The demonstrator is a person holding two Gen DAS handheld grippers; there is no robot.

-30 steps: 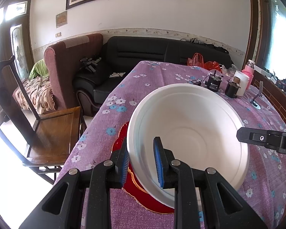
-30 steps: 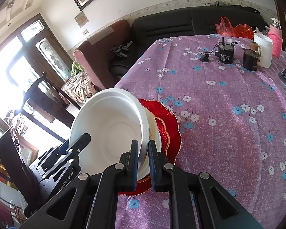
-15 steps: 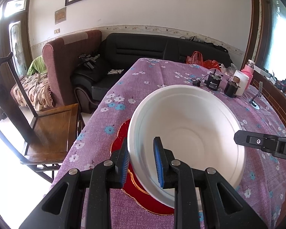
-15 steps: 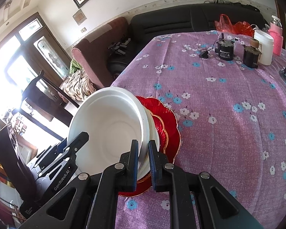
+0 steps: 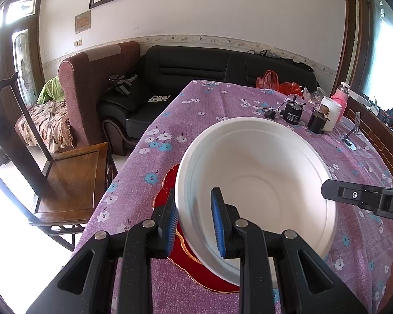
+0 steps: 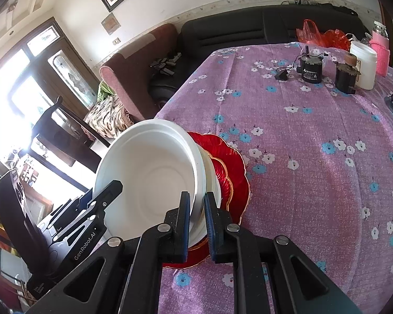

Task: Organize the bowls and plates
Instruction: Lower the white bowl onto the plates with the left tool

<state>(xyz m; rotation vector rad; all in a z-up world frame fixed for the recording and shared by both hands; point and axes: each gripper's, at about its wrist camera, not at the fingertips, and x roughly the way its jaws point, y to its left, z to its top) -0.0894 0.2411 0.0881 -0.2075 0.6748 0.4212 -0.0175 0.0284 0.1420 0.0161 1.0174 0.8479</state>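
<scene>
Both your grippers are clamped on the rim of the white bowl, which sits tilted over the red plates.

Your left gripper [image 5: 194,225] has its blue pads on either side of the bowl's [image 5: 254,183] near left rim, one pad inside and one outside, closed on the wall. Your right gripper [image 6: 197,217] pinches the opposite rim of the bowl [image 6: 149,178], its jaws nearly together with the thin edge between them. The bowl leans, its open side facing your left camera. A second white dish [image 6: 212,180] nests just behind it, and under both lie red plates [image 6: 230,167] with gold scalloped edges. They rest near the left edge of the table [image 6: 314,162], on its purple flowered cloth. At the far end stand a white jar [image 6: 363,65] and two small black motors [image 6: 311,70]. A wooden chair [image 5: 68,180] stands beside the table.
</scene>
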